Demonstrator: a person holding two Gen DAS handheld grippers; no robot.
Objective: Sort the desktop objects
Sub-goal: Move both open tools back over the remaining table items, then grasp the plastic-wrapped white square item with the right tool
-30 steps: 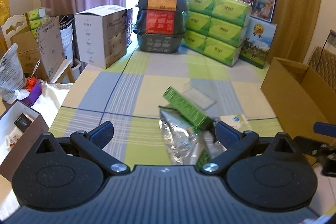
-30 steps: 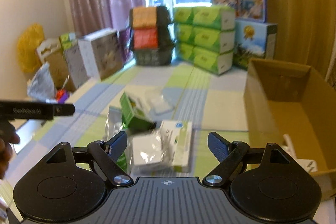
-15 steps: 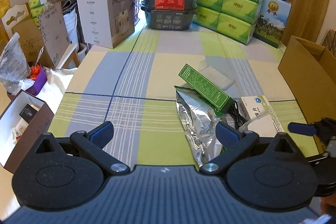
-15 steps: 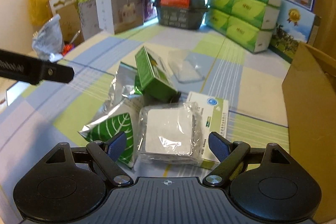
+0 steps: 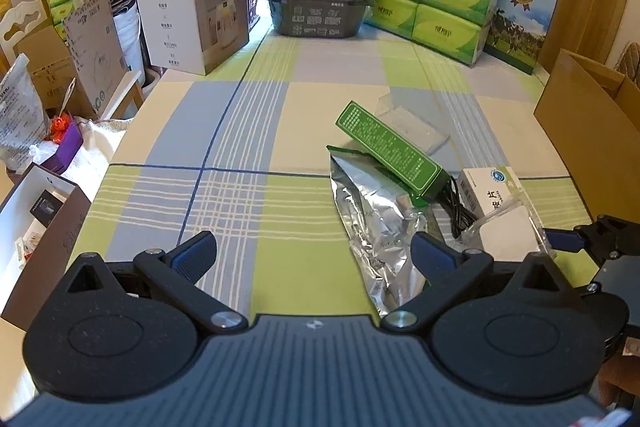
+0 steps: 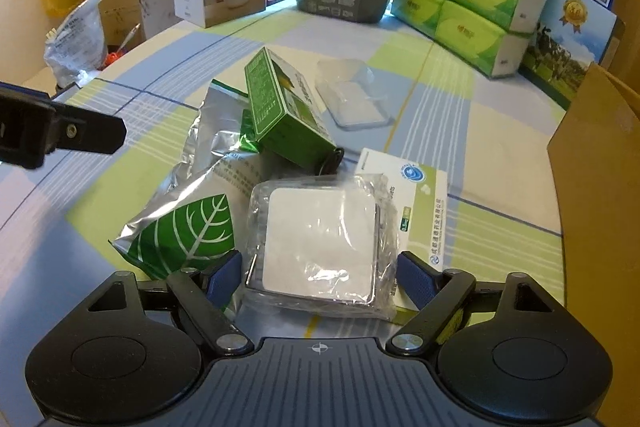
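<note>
While nothing appears sorted yet, the left hand-held gripper (image 5: 313, 249) hangs spread and empty beside the foil pouch (image 6: 188, 227), green carton (image 6: 280, 111) and bagged white pad (image 6: 320, 247), which the right hand-held gripper (image 6: 318, 277), also spread, straddles on the bench (image 5: 224, 131); cardboard box (image 6: 596, 187) far right.

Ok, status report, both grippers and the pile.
Both open: left gripper over bare cloth, right gripper straddling bagged white square. It overlaps white box.

Bagged white square (image 6: 320, 239) nearest, lying on white-green box (image 6: 420, 203), silver leaf pouch (image 6: 188, 227) to its left, green carton (image 6: 284, 111) tilted behind, clear tray (image 6: 352, 99) farthest
</note>
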